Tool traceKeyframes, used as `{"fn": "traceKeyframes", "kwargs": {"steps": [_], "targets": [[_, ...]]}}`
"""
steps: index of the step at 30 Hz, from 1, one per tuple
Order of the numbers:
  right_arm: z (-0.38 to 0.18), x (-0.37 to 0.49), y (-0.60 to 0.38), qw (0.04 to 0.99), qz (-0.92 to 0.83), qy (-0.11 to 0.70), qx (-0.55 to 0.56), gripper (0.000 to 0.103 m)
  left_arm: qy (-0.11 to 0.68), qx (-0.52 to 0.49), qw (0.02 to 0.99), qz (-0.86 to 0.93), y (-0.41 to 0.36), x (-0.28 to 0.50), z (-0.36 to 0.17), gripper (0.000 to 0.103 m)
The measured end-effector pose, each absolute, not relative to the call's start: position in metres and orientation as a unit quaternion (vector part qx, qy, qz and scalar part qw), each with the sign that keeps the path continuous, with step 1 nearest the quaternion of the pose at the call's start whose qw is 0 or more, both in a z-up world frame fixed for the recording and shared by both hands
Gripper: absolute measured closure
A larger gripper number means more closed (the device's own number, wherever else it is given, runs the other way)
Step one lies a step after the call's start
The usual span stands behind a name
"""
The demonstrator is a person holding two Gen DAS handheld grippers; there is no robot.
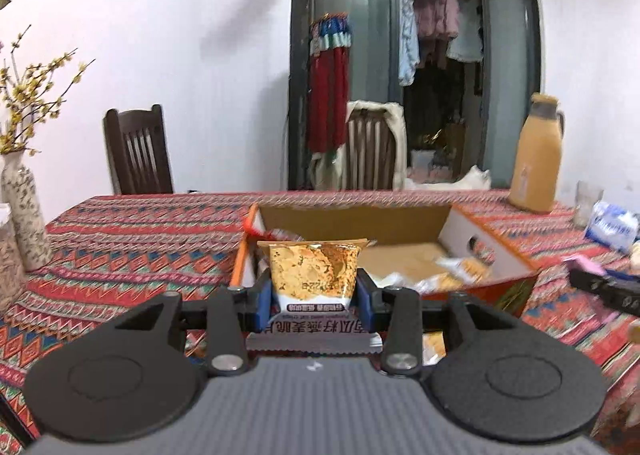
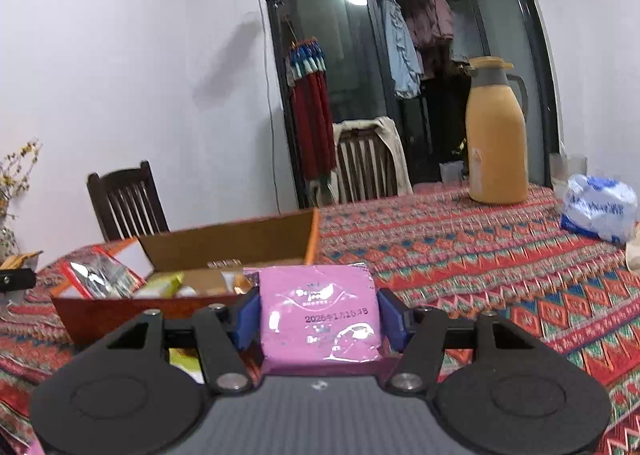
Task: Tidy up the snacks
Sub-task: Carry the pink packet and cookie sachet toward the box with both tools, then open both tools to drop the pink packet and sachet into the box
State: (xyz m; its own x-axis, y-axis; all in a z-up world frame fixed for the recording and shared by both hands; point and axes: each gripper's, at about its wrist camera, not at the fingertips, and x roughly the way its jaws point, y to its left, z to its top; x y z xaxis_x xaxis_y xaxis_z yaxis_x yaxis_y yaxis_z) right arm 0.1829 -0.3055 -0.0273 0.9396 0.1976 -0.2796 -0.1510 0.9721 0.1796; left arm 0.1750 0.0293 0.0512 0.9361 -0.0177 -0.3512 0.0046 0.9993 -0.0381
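My left gripper (image 1: pixel 314 291) is shut on an orange and white oat-crisp snack packet (image 1: pixel 313 275), held upright just in front of the near left corner of an open cardboard box (image 1: pixel 472 239). The box holds several snack packets (image 1: pixel 460 269). My right gripper (image 2: pixel 318 315) is shut on a pink snack packet (image 2: pixel 318 311), held above the tablecloth beside the right end of the same box (image 2: pixel 224 243). The right gripper also shows at the right edge of the left wrist view (image 1: pixel 604 287).
A patterned red tablecloth (image 2: pixel 480 255) covers the table. A tan thermos jug (image 2: pixel 496 135) and a blue-white plastic bag (image 2: pixel 600 207) stand at the far right. Vases with flowers (image 1: pixel 24 215) stand at the left. Wooden chairs (image 1: pixel 138 151) stand behind the table.
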Motion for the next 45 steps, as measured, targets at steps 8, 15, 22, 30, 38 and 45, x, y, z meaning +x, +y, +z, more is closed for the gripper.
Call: {"fn": "traceKeyframes", "kwargs": {"steps": [8,15,22,30,38,45], "targets": [[0.01,0.199,-0.28,0.984,0.123,0.109,0.068,0.042,0.146,-0.026,0.989,-0.019,0.014,0.192,0.086,0.062],[0.035,0.233,-0.251,0.983,0.154,0.088,0.055,0.042,0.139,-0.036,0.99,-0.007,0.003,0.232,0.101,0.062],[0.034,0.284,-0.229,0.98,0.161,0.1,0.057,0.042,0.148,-0.046,0.988,0.026,0.004,0.28,0.087,0.062],[0.002,0.299,-0.213,0.977,0.154,0.144,0.036,0.042,0.174,-0.045,0.983,0.027,0.015,0.295,0.06,0.062],[-0.01,0.302,-0.209,0.975,0.146,0.166,0.032,0.041,0.187,-0.04,0.981,0.036,0.015,0.299,0.048,0.061],[-0.01,0.298,-0.217,0.976,0.136,0.158,0.056,0.0,0.168,-0.054,0.981,0.076,0.02,0.293,0.047,0.0]]}}
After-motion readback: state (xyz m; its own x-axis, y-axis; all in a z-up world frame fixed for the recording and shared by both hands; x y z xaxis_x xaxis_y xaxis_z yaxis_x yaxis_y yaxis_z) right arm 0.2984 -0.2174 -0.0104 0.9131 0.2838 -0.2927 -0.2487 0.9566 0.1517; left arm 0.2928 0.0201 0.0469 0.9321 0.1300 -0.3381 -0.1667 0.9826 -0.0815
